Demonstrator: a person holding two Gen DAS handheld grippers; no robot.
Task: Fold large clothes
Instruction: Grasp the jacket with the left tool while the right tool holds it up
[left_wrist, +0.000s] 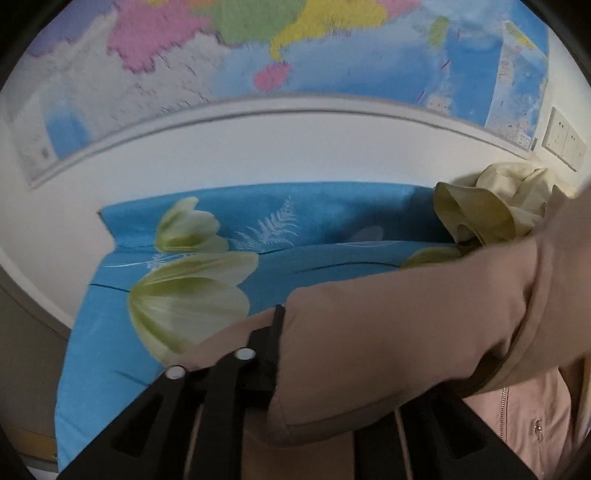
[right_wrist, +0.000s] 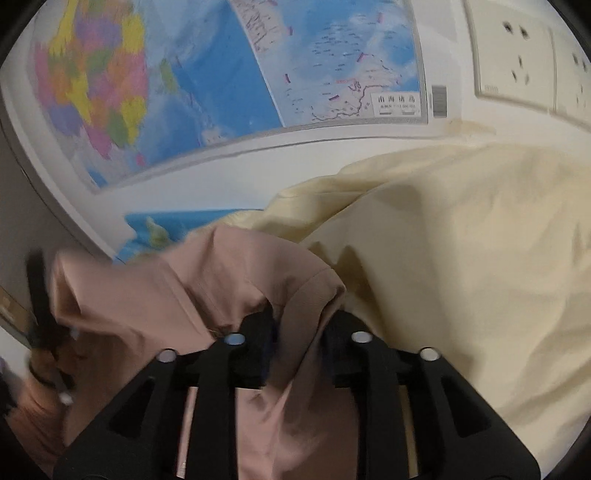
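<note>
Left wrist view: left gripper (left_wrist: 280, 369) was raised above the blue floral sheet (left_wrist: 110, 332), one finger (left_wrist: 275, 347) showing, the other hidden under the pink jacket (left_wrist: 388, 332); grip could not be told. Right gripper (right_wrist: 297, 350) was clamped on a ridge of that jacket (right_wrist: 221, 280). Counted: one pink jacket, one cream garment (right_wrist: 461, 258) heaped beside it, one wall map (left_wrist: 258, 55), two sockets (right_wrist: 517, 55).

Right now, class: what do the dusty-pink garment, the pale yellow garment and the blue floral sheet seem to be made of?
Dusty-pink garment: smooth matte woven cloth, with a metal-looking zip; likely a jacket.
Pale yellow garment: thin, crumpled matte fabric, perhaps cotton.
Blue floral sheet: printed woven bedding, faint sheen, probably cotton or polyester.
</note>
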